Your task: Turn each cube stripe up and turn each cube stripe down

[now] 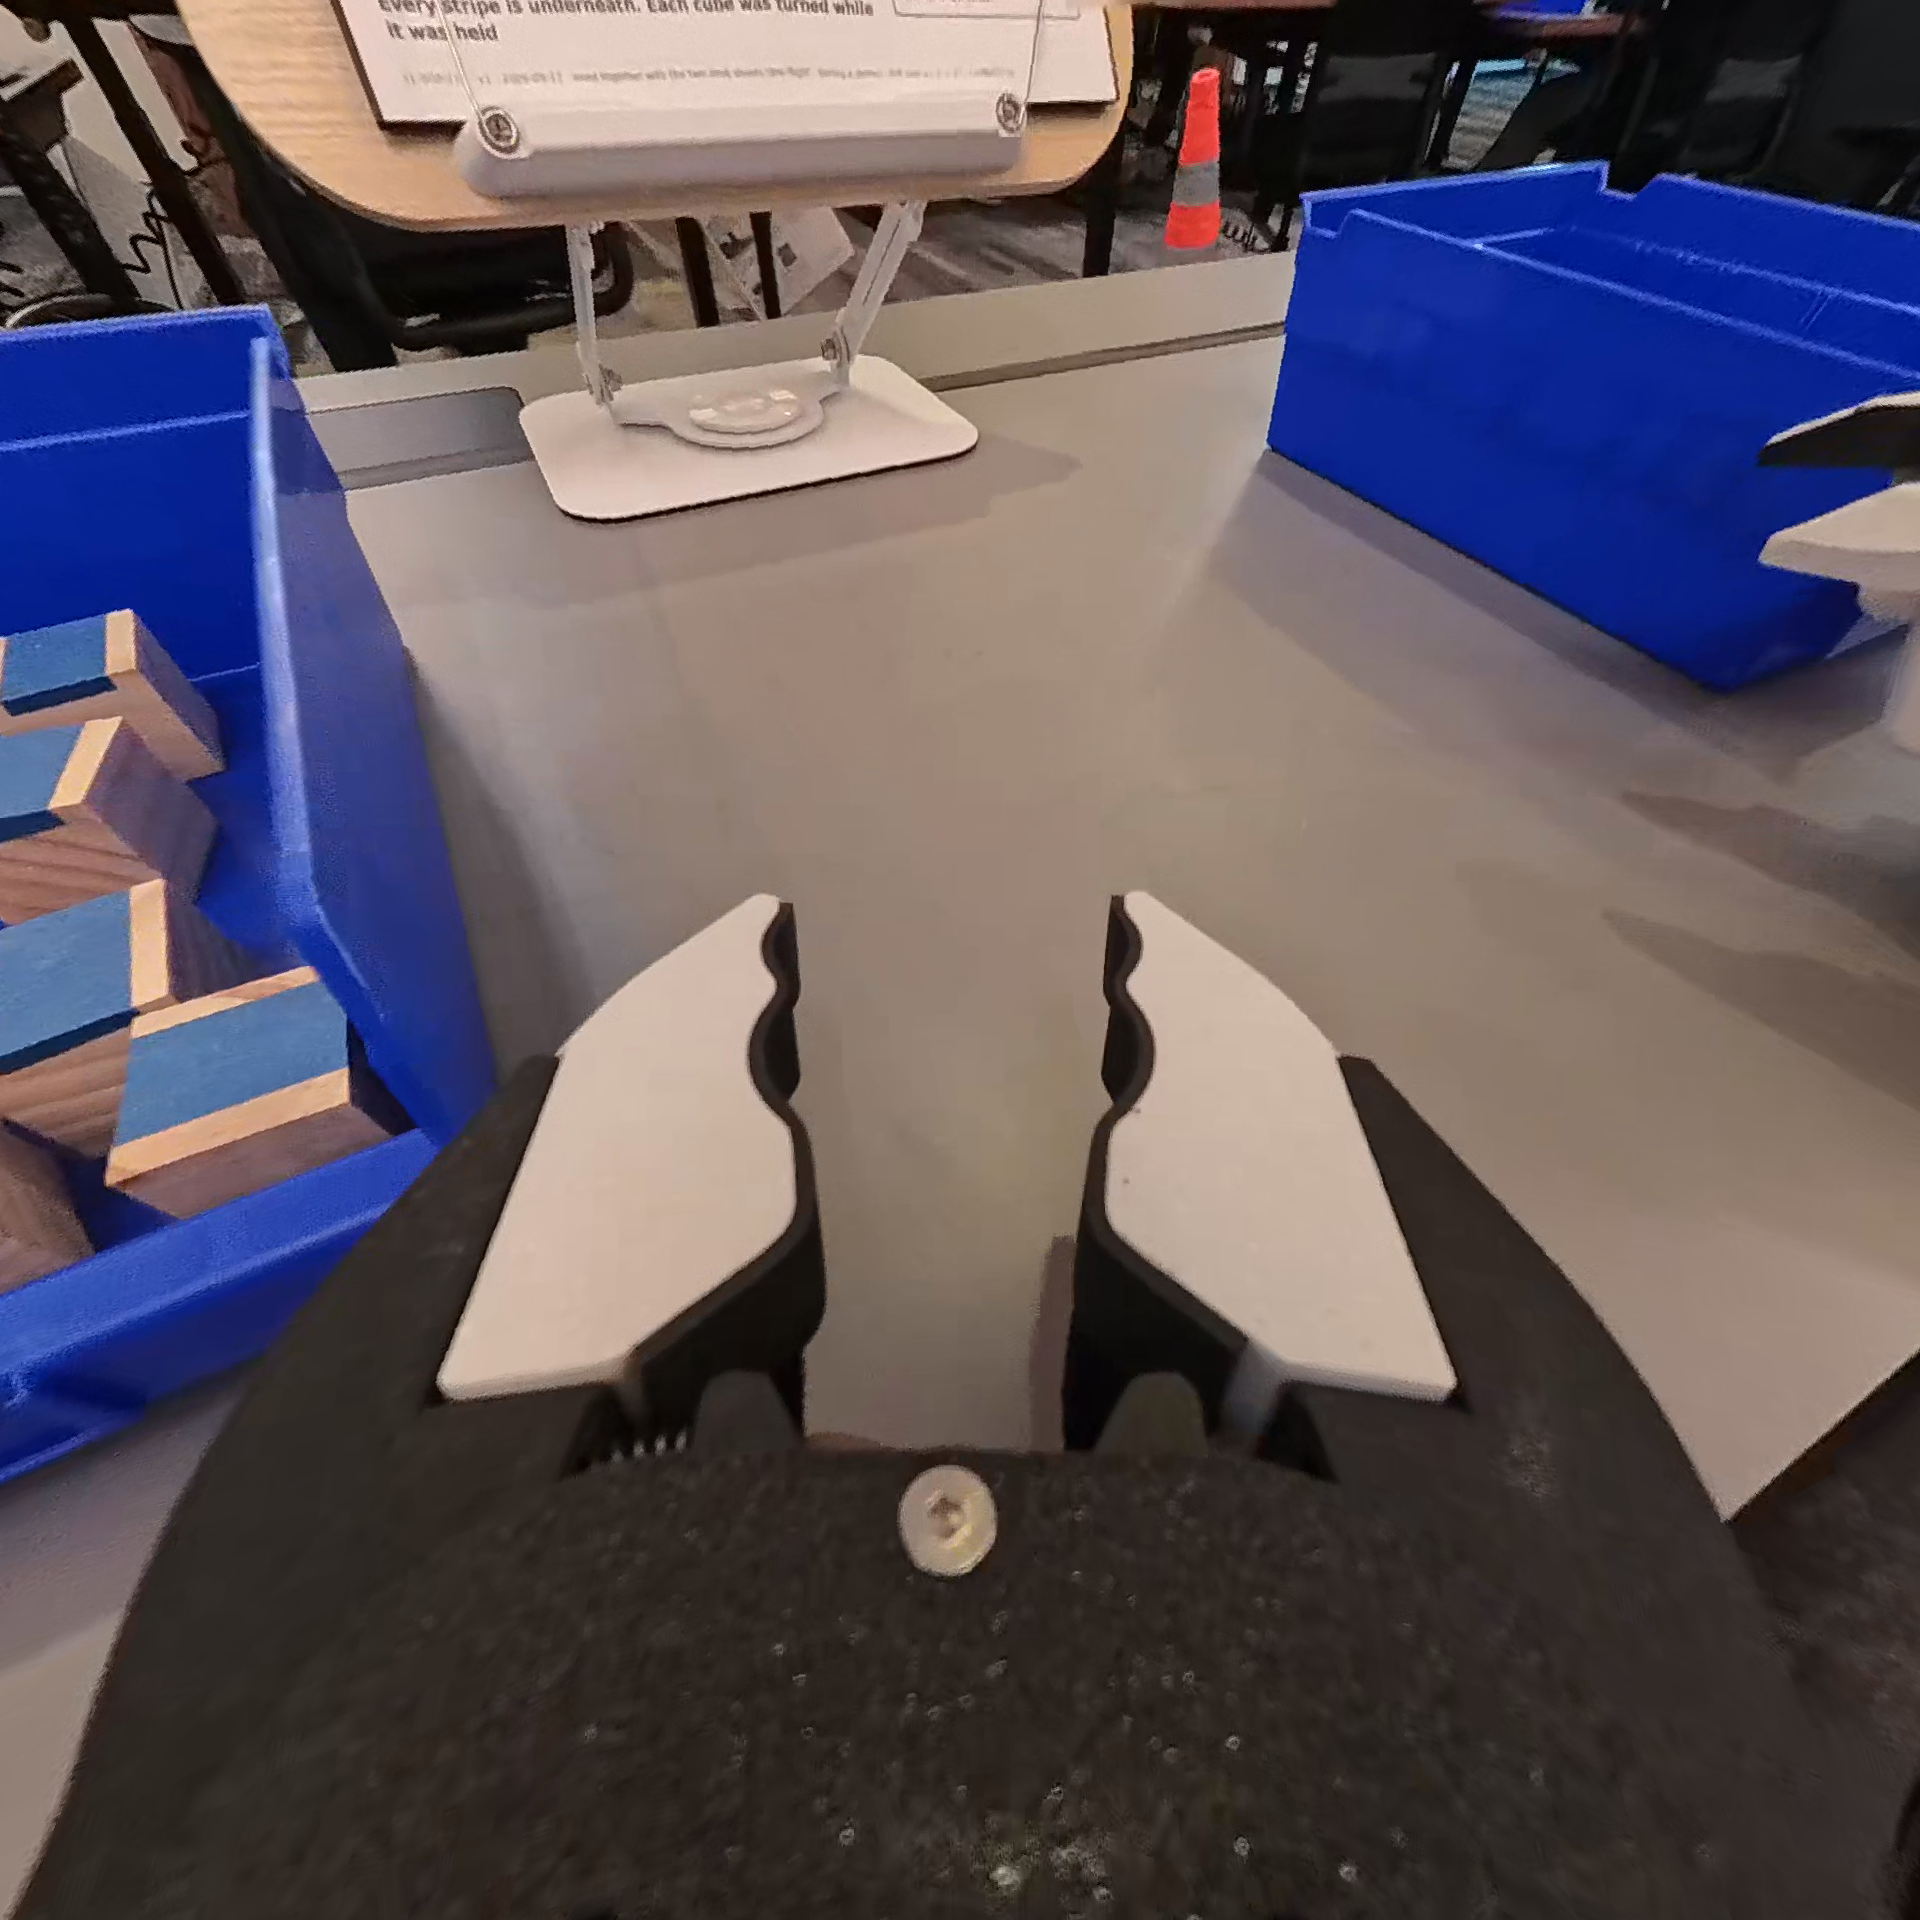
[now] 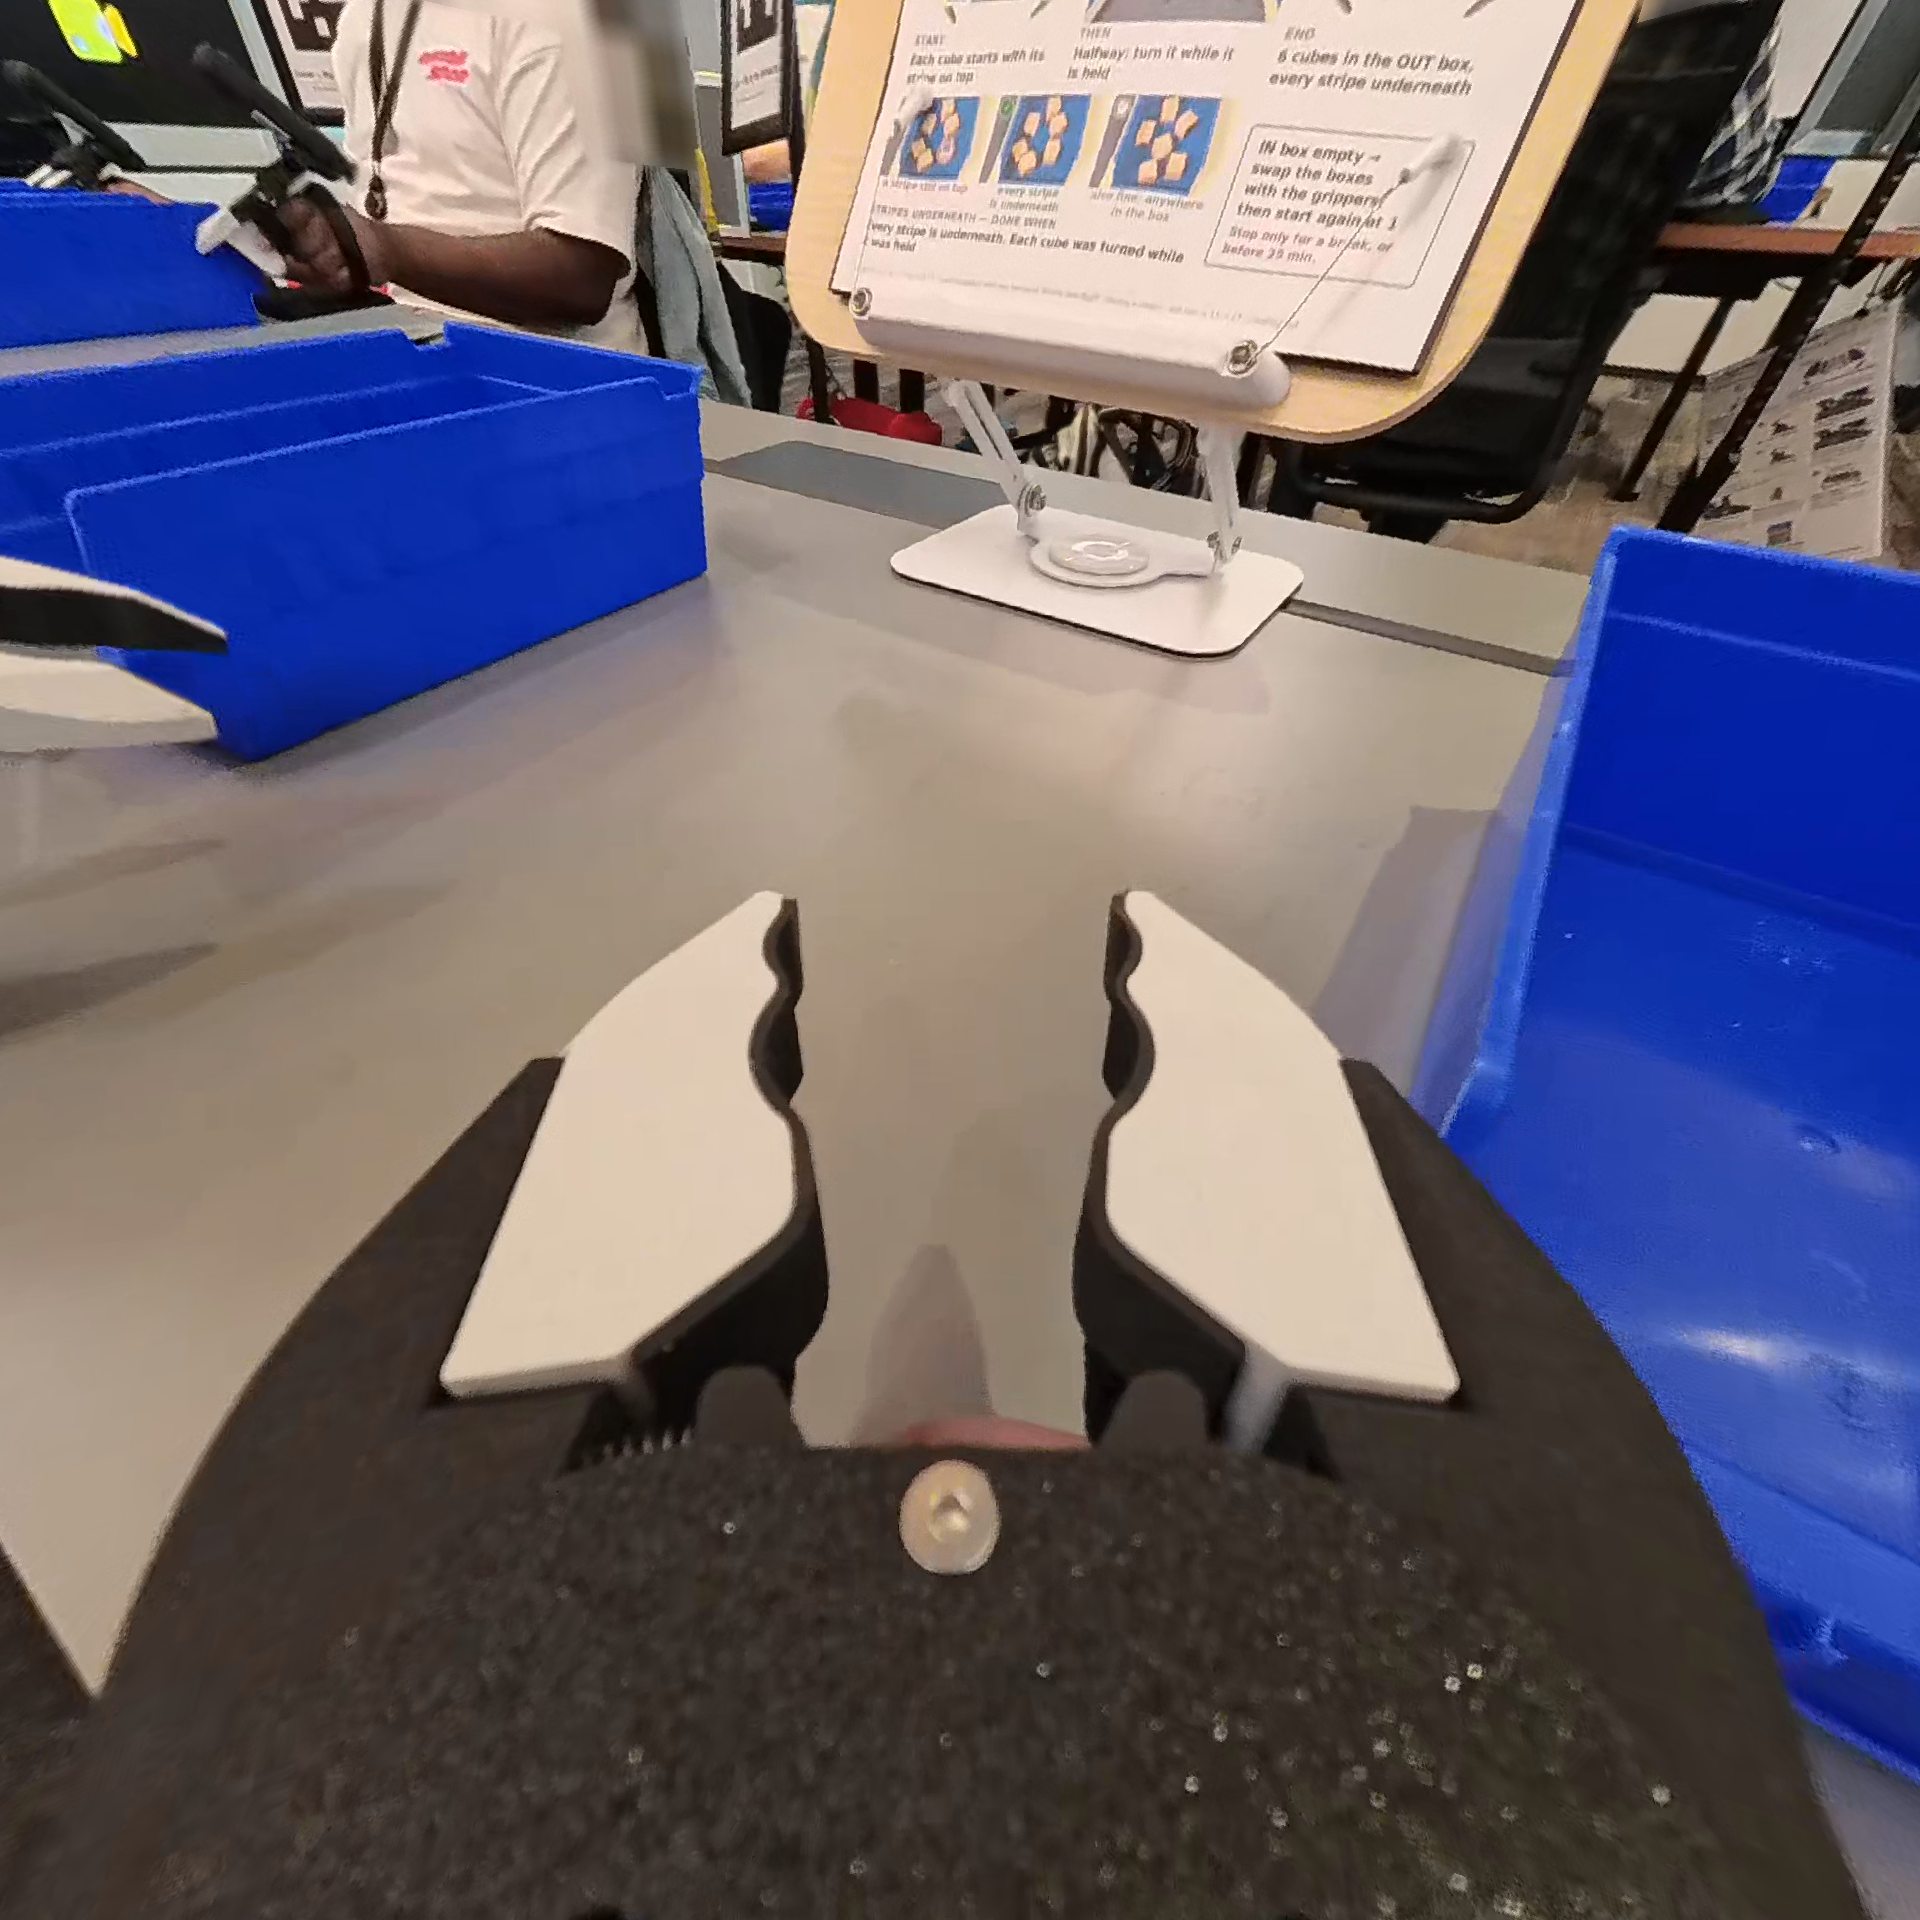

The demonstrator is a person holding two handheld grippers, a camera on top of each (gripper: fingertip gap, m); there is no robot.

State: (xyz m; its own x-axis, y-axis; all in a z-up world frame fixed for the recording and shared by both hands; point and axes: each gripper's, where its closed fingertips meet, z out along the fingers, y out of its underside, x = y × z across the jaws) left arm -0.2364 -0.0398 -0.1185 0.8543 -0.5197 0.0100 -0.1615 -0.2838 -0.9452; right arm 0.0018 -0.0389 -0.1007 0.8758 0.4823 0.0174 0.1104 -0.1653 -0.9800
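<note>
both grippers hover over the bare grey surface (image 1: 935,727), the left gripper (image 1: 951,914) and the right gripper (image 2: 951,914) each with jaws parted and grasping nothing. the cubes (image 1: 125,935) sit in the blue bin (image 1: 343,831) at the left, blue stripes up; the right-hand blue bin (image 2: 1714,1039) shows no cubes in the part visible. judging from this, the first pick is not yet begun. to do it well, swing the left gripper over the bin, take the nearest cube (image 1: 239,1081) by its plain wood sides, and lift clear of the wall before turning it.
</note>
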